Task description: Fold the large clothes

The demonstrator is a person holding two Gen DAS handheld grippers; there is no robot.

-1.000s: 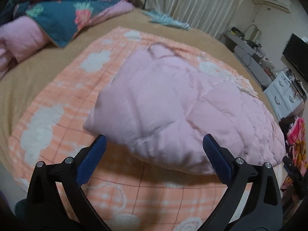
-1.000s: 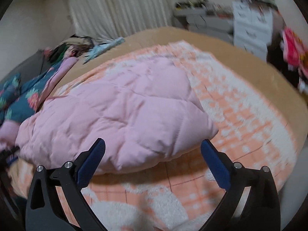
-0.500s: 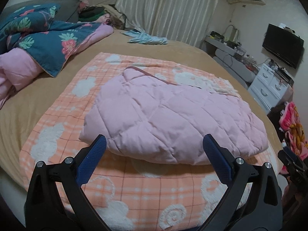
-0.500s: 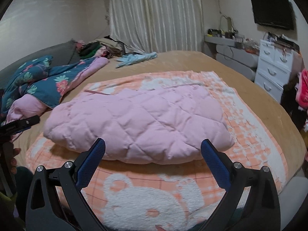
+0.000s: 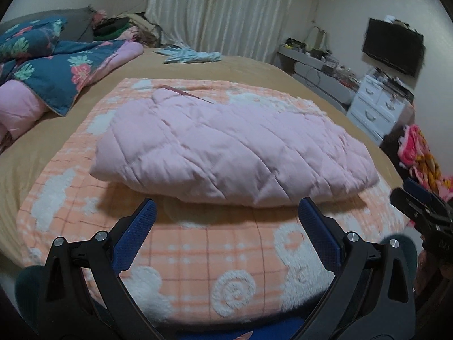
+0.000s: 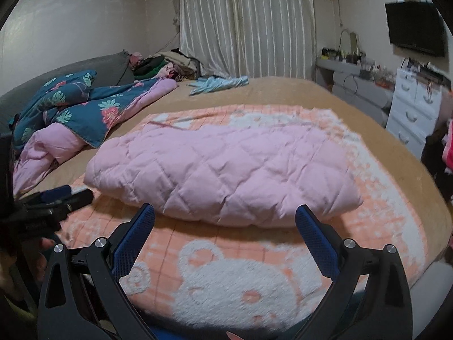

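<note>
On the bed (image 5: 254,70), a folded pink jacket (image 5: 232,153) lies just beyond both grippers' (image 5: 226,226) (image 6: 225,229) spread, empty jaws.

The stuff on the desk (image 6: 354,56) is too tiny to make out, and the floral duvet (image 5: 42,65) runs off the frame's left edge.

A lived-in bedroom at home: a wide bed (image 6: 283,93) with a floral duvet (image 6: 85,104) bunched at its head. Long curtains (image 6: 246,22), a wall-mounted television (image 6: 416,27) and white drawers (image 6: 413,107) (tops cluttered) line the walls.
</note>
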